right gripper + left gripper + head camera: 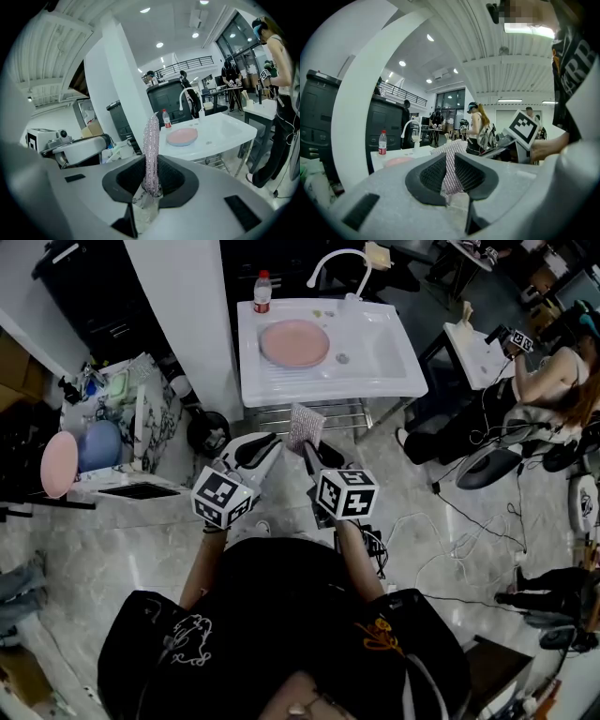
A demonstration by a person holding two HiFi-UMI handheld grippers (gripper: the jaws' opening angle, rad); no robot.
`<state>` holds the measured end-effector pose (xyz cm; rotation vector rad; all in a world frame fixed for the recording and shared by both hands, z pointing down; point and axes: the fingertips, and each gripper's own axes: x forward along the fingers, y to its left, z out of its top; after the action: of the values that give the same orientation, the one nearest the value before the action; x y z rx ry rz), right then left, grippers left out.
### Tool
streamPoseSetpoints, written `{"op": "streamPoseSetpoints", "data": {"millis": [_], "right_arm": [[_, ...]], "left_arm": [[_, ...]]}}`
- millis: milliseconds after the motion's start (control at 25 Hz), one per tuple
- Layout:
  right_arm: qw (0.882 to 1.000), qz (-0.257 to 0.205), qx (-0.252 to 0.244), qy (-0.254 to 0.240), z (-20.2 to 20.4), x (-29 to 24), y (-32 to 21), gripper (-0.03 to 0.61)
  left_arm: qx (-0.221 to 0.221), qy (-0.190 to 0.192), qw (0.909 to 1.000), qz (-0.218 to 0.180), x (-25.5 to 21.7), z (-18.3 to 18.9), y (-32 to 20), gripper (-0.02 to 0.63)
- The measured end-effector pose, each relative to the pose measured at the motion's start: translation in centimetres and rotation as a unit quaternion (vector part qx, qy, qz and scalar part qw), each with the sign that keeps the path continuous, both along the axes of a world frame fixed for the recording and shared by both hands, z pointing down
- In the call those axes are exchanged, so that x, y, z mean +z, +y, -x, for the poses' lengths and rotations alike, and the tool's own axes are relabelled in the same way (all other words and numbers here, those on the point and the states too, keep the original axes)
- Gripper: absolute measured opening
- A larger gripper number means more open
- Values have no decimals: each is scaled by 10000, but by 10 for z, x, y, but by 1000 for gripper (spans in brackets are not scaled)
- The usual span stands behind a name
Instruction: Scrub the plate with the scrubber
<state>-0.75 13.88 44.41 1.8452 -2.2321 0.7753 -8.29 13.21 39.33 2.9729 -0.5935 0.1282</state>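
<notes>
The left gripper (pixel 450 161) hides much of the plate (pixel 398 161).

Both grippers up in front of the chest, tips converging.
Head view: left gripper (pixel 269 446) angles toward 1 o'clock and right gripper (pixel 310 454) toward 11 o'clock, with their tips close together at 12 o'clock from the torso. Each one's jaws are pinched on the scrubber (pixel 306 427), as both gripper views confirm. The forearms (pixel 354 554) are bare and bent upward from the body, marker cubes (pixel 225 495) nearest the camera.
</notes>
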Motion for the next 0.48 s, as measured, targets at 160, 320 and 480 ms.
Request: {"op": "streamPoseSetpoints", "data": {"millis": [160,320,480], "right_arm": [[10000,14,20,17,5,3,-1,78],[9999,-70,129,-71,9,1,-3,78],[9997,-105,197,-94,15,1,-4,78]], "left_arm": [[10,-25,10000,-1,3,6,-1,66],[61,-26,10000,6,3,13,-3,66],[145,-70,9999,31,7,20,-2,66]]}}
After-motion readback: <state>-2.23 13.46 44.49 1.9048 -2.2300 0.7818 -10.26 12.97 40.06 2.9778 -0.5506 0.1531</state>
